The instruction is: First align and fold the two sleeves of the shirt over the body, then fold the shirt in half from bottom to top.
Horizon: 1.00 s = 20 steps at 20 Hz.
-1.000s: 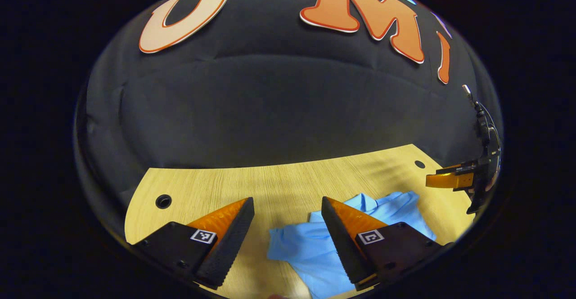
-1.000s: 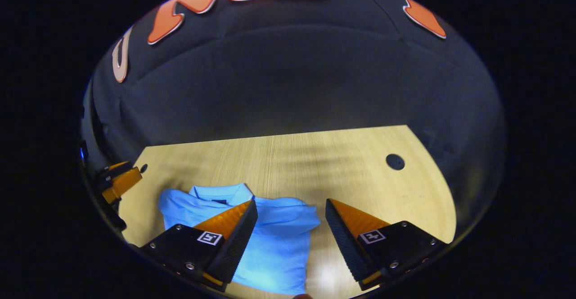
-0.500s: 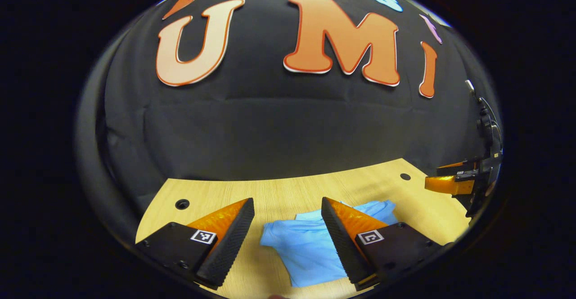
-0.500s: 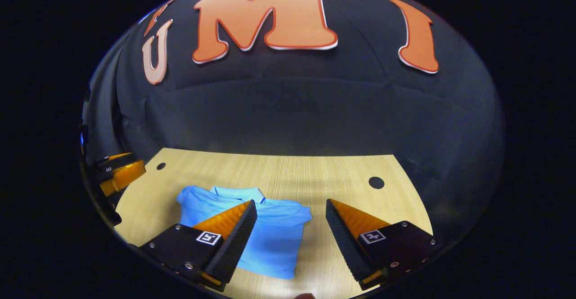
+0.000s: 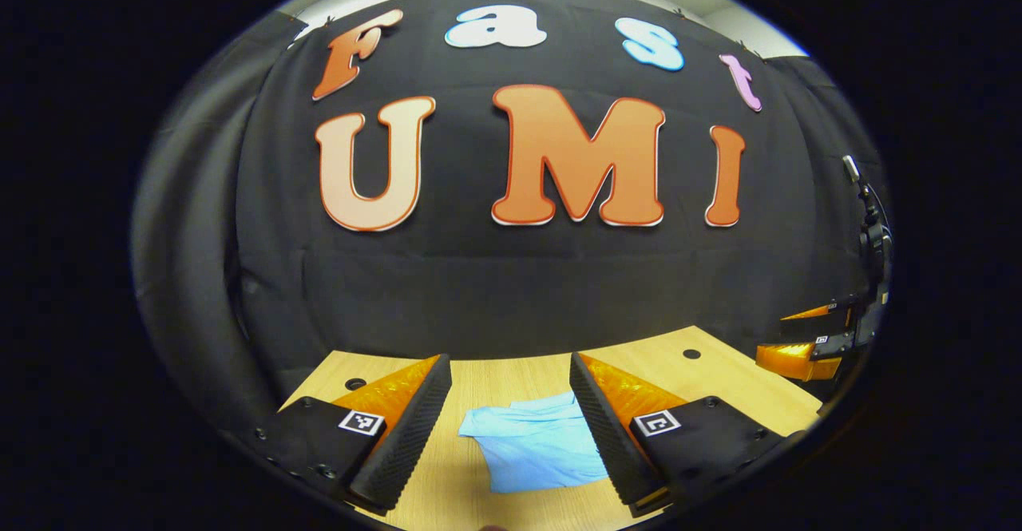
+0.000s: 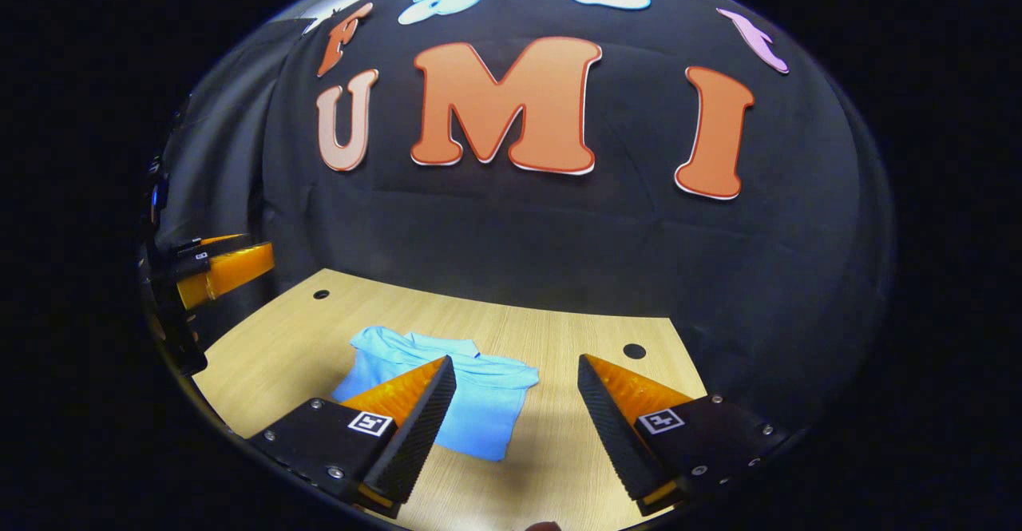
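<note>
Left gripper [image 5: 509, 391] raised over the wooden table [image 5: 718, 375], fingers spread and empty, right gripper [image 6: 517, 391] likewise apart, holding nothing, folded blue shirt [image 6: 471, 403] lying flat on the table at 6 o'clock in both views, no containers.

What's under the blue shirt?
The blue shirt lies folded on the wooden table. The table shows all around it; whatever is beneath its layers is covered.

Bare table [image 6: 575, 451] all round folded shirt [image 6: 479, 403]; booth wall [image 6: 559, 235] close behind.
</note>
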{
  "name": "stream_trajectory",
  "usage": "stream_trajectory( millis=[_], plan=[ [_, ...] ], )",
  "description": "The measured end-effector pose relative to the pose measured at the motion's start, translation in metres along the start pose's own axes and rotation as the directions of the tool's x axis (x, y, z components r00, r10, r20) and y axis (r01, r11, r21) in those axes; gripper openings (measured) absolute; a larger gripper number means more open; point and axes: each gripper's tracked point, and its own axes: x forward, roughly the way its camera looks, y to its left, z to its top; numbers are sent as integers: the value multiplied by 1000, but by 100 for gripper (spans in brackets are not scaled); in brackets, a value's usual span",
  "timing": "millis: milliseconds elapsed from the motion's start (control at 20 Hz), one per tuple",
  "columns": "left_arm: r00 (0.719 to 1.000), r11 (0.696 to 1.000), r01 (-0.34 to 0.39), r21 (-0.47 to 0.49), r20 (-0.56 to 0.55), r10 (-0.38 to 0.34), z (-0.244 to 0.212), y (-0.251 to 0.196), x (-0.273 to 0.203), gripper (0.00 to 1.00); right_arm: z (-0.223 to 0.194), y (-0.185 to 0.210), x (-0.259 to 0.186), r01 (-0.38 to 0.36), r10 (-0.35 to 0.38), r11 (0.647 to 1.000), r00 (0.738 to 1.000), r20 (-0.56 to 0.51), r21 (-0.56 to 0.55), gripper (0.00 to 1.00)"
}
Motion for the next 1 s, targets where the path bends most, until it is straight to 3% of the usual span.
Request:
stream_trajectory(
  millis=[200,500,650,900,1000],
  plan=[
    [999,1000,7,-4,49,-6,14,-29,-48,97,10,0,-49,0,2,1000,992,123,-17,96],
    [992,997,-34,70,125,26,27,-55,-110,98,-7,-1,-109,-10,18,999,987,161,-52,96],
    [981,991,-92,99,181,73,35,-61,-137,99,7,0,-127,-15,34,997,964,262,-74,96],
    [968,988,-129,90,227,106,33,-73,-180,99,5,8,-154,-43,53,998,953,299,-41,99],
    [959,977,-194,85,225,171,27,-61,-190,100,13,12,-158,-58,62,998,941,333,-20,97]
  ],
)
